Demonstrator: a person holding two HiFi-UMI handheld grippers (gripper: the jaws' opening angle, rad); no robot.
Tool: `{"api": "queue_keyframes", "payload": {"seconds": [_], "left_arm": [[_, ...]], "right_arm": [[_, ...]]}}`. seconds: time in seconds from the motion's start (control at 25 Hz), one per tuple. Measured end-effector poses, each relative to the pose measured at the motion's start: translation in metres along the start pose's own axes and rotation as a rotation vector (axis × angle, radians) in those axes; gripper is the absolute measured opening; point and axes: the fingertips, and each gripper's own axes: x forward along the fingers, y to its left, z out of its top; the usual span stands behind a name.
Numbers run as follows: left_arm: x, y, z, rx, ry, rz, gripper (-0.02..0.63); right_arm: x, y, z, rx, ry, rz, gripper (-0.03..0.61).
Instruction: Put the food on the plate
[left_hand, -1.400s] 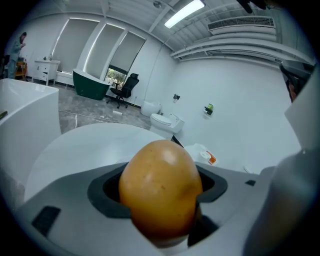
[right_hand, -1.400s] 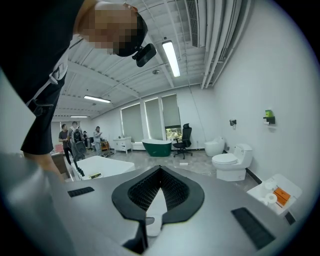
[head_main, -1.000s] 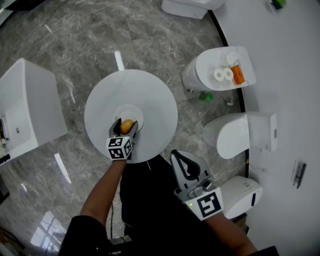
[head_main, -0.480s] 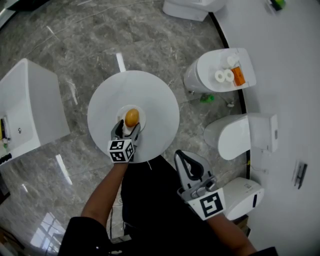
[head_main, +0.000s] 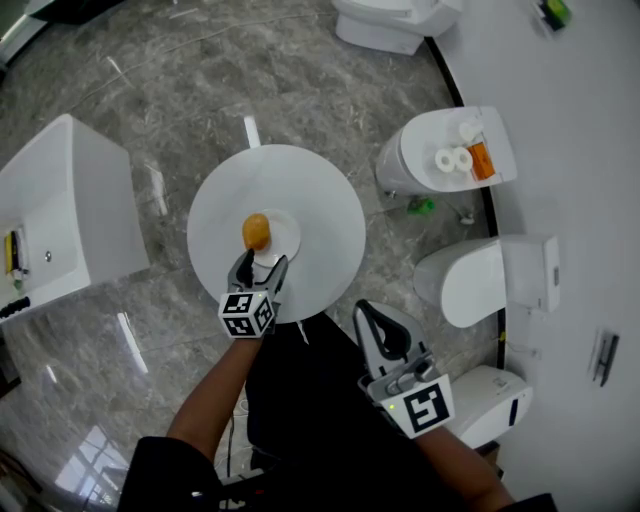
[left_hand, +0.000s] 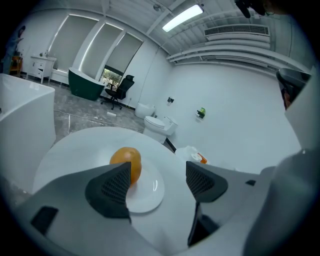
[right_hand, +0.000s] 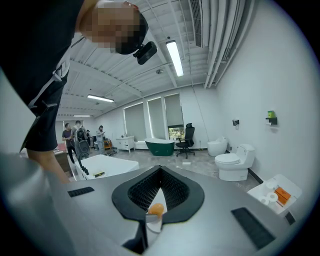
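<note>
food (head_main: 256, 231) on plate (head_main: 286, 241), partly hidden behind one jaw | left gripper (head_main: 260, 266) jaws open, empty | right gripper (head_main: 366, 312) jaws closed | round white tabletop (head_main: 322, 190), grey floor (head_main: 150, 80)

Gloss on matt
You're viewing a glossy plate (head_main: 284, 241), a smooth matt table (head_main: 320, 195), and polished stone floor (head_main: 160, 70) gleaming upper left.

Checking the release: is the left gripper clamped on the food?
No, the left gripper's jaws stand apart, and the food lies free on the plate beyond them.
</note>
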Motion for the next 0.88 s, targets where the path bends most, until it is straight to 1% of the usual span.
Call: {"api": "queue_keyframes", "payload": {"seconds": [0.2, 0.28, 0.6, 0.76, 0.88], "left_arm": [[-0.025, -0.006, 0.003, -0.014, -0.035, 0.002, 0.331], [-0.037, -0.008, 0.011, -0.027, -0.059, 0.005, 0.331], [-0.112, -0.040, 0.074, -0.061, -0.243, -0.002, 0.331], [-0.151, -0.052, 0.100, -0.075, -0.320, 0.010, 0.331], [-0.183, -0.068, 0.121, -0.056, -0.379, -0.005, 0.331]], "right_arm": [[-0.006, 0.009, -0.001, 0.011, -0.011, 0.013, 0.005], [-0.008, 0.012, 0.001, 0.013, -0.018, 0.020, 0.005], [-0.007, 0.018, 0.022, 0.028, -0.080, 0.035, 0.005], [-0.003, 0.029, 0.041, 0.036, -0.137, 0.079, 0.005], [-0.004, 0.041, 0.051, 0.020, -0.160, 0.114, 0.005]]}}
